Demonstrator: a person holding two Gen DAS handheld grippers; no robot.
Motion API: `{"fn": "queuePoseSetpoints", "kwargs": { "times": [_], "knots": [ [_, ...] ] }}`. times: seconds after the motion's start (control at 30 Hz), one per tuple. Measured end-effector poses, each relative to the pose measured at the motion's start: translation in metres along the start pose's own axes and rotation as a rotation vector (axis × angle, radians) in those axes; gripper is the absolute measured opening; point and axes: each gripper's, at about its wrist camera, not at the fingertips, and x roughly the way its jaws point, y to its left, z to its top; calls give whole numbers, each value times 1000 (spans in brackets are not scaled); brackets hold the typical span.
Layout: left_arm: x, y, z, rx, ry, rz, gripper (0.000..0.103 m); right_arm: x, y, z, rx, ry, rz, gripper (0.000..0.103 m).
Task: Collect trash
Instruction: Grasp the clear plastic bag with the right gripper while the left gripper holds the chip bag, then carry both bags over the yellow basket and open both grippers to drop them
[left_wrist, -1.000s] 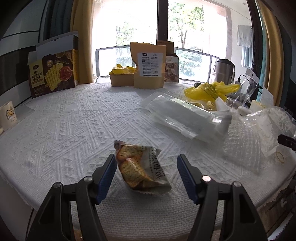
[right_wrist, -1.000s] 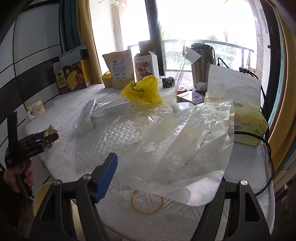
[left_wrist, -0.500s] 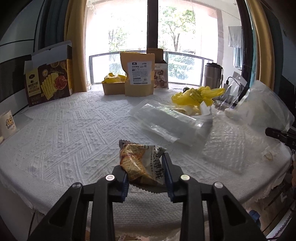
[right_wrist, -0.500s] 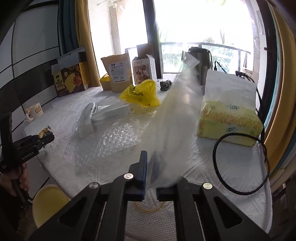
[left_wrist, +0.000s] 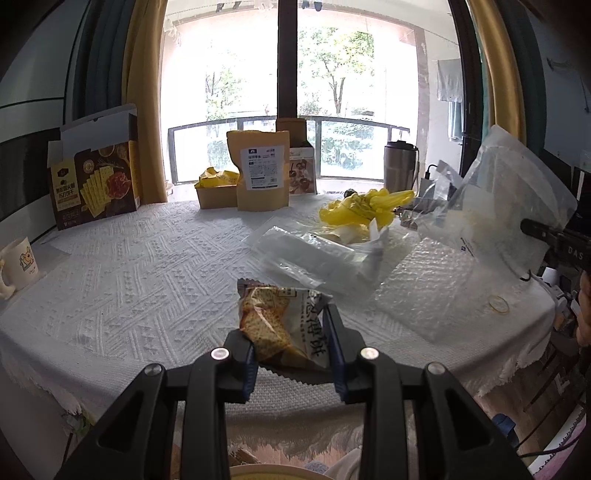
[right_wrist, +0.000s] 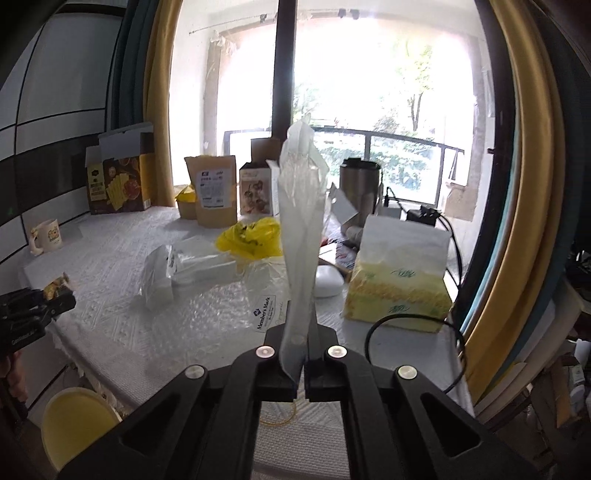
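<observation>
My left gripper (left_wrist: 291, 332) is shut on a snack wrapper (left_wrist: 284, 325) with a bread picture, held just above the white tablecloth (left_wrist: 147, 280) near its front edge. My right gripper (right_wrist: 299, 343) is shut on a clear plastic bag (right_wrist: 303, 206) that stands up from its jaws, lifted off the table. That bag also shows in the left wrist view (left_wrist: 517, 199) at the far right. In the right wrist view the left gripper (right_wrist: 55, 301) with its wrapper is at the far left.
A bubble wrap sheet (left_wrist: 424, 291), a clear packaging sleeve (left_wrist: 317, 254) and a crumpled yellow bag (left_wrist: 365, 206) lie mid-table. A tissue pack (right_wrist: 399, 284), black cable (right_wrist: 413, 321), mug (left_wrist: 18, 262), snack boxes (left_wrist: 96, 181) and kraft pouch (left_wrist: 262, 177) stand around. A yellow bin (right_wrist: 74, 428) sits below the table edge.
Both grippers closed: the left on the snack wrapper, the right on the clear bag. Both then lifted; the bag now hangs upright from the right jaws.
</observation>
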Motion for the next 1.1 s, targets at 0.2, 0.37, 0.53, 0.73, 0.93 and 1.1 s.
{"fn": "queuePoseSetpoints", "kwargs": {
  "times": [0.2,0.37,0.53,0.73,0.93,1.1],
  "knots": [
    [-19,-1,4,2,-29,-9,31,-21,-6,11,1,-55,-64,1],
    [-39,-5,6,21,-59,-13,31,-40,-17,23,5,-98,-98,1],
    [-55,-6,5,21,-81,-16,31,-62,-12,30,2,-132,-73,1],
    [-73,-7,-3,23,-98,-23,31,-82,4,30,-22,-150,-33,1],
    [-93,-7,-20,22,-104,-28,31,-95,29,22,-20,-155,64,1],
    [-104,1,-41,-4,-94,-20,31,-104,61,9,-59,-150,143,1]
  ]
}}
